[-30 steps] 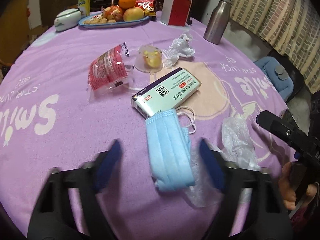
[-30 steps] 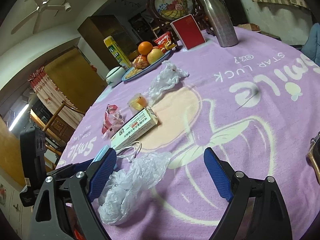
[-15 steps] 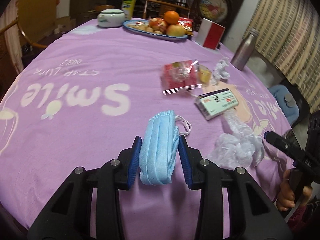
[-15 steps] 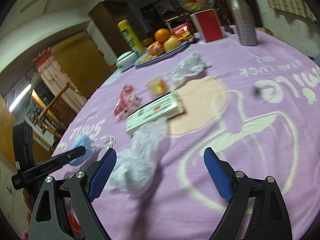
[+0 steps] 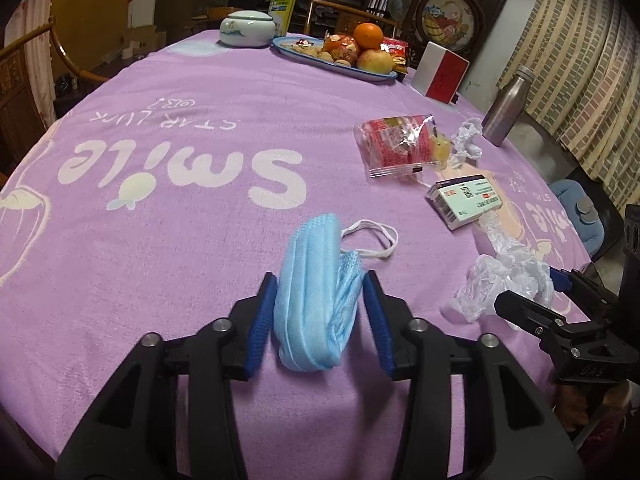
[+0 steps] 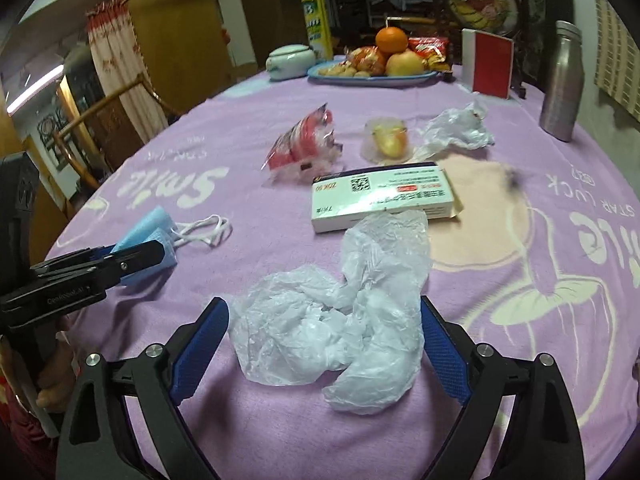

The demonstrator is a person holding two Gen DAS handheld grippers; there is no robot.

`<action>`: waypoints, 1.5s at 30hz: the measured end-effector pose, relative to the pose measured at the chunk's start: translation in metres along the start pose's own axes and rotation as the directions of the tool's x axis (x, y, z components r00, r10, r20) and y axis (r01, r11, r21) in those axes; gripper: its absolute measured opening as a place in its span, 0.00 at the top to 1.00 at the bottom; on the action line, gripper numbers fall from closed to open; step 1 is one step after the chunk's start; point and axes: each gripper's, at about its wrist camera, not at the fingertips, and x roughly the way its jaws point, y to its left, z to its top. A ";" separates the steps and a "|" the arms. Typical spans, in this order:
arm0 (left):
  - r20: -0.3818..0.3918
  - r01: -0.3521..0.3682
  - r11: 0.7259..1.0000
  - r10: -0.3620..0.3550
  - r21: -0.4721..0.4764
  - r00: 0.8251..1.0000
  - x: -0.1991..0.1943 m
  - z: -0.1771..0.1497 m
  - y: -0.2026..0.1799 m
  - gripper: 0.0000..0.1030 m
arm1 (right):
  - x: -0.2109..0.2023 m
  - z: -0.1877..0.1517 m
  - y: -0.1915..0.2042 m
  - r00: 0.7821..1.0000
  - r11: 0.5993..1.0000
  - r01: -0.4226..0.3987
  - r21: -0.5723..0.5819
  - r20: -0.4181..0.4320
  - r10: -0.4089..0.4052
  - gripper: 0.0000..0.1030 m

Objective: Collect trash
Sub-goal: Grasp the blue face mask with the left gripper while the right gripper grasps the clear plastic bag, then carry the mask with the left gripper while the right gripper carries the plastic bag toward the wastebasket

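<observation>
My left claw [image 5: 319, 320] pinches the blue mask [image 5: 316, 292], soft, light, near counter edge; right claw [image 6: 324, 350] open around crinkled plastic bag [image 6: 340, 316]: flimsy, slippery, grab the bunched middle

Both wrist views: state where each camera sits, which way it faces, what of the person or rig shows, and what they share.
Left wrist: on the left gripper, facing across the purple tablecloth; its fingers pinch the blue face mask; the right gripper enters at right.
Right wrist: on the right gripper, facing the fruit plate; its open fingers flank the crumpled plastic bag; the left gripper and a hand show at left.
Shared: mask, bag, medicine box, plate.
</observation>
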 end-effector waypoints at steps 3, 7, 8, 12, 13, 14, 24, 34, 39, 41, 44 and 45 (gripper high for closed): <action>0.008 0.009 1.000 -0.009 0.003 1.000 0.001 -0.001 0.001 0.48 | 0.007 0.004 0.001 0.999 1.000 0.022 -0.009 -0.028 -0.022 0.12; 0.017 -0.013 1.000 0.012 0.025 1.000 0.001 -0.003 -0.005 0.36 | 0.017 0.006 0.003 0.998 0.999 0.038 -0.022 -0.053 -0.040 0.50; 0.027 -0.045 0.998 0.044 0.036 0.999 0.001 -0.004 -0.006 0.36 | 0.016 0.005 0.004 0.998 0.998 0.054 -0.028 -0.040 -0.055 0.56; 0.042 -0.040 0.999 0.038 0.034 0.998 -0.003 -0.004 -0.002 0.46 | 0.007 0.002 0.003 0.999 0.999 0.028 -0.021 0.027 -0.028 0.71; 0.044 -0.029 0.999 0.028 0.030 0.999 -0.005 -0.003 -0.001 0.56 | 0.001 0.001 0.003 0.998 0.999 0.032 -0.021 0.059 -0.031 0.71; 0.046 -0.018 0.999 0.016 0.026 0.999 -0.007 -0.002 0.000 0.59 | -0.003 0.001 0.003 0.997 0.999 0.034 -0.020 0.075 -0.033 0.71; 0.150 -0.012 1.000 0.009 0.022 0.989 -0.066 0.006 -0.005 0.66 | -0.053 0.006 -0.004 0.976 0.998 -0.062 0.012 0.209 0.058 0.72; 0.172 -0.022 0.998 0.012 0.057 0.985 -0.090 -0.001 -0.020 0.47 | -0.094 -0.002 -0.004 0.955 0.993 -0.117 0.021 0.277 0.107 0.71; 0.080 -0.069 0.995 0.064 0.067 0.995 -0.039 0.000 -0.021 0.44 | -0.104 -0.009 -0.009 0.952 0.995 -0.100 0.024 0.294 0.089 0.69; 0.033 -0.098 0.993 0.096 0.067 0.995 -0.015 0.003 -0.017 0.44 | -0.104 -0.009 -0.013 0.952 0.994 -0.103 0.033 0.292 0.089 0.69; -0.009 -0.118 0.991 0.119 0.063 0.993 0.004 0.005 -0.011 0.59 | -0.098 -0.009 -0.017 0.955 0.992 -0.113 0.048 0.281 0.095 0.69; -0.026 -0.097 0.994 0.098 0.058 0.995 0.007 0.006 -0.010 0.71 | -0.097 -0.009 -0.017 0.955 0.992 -0.115 0.050 0.279 0.097 0.69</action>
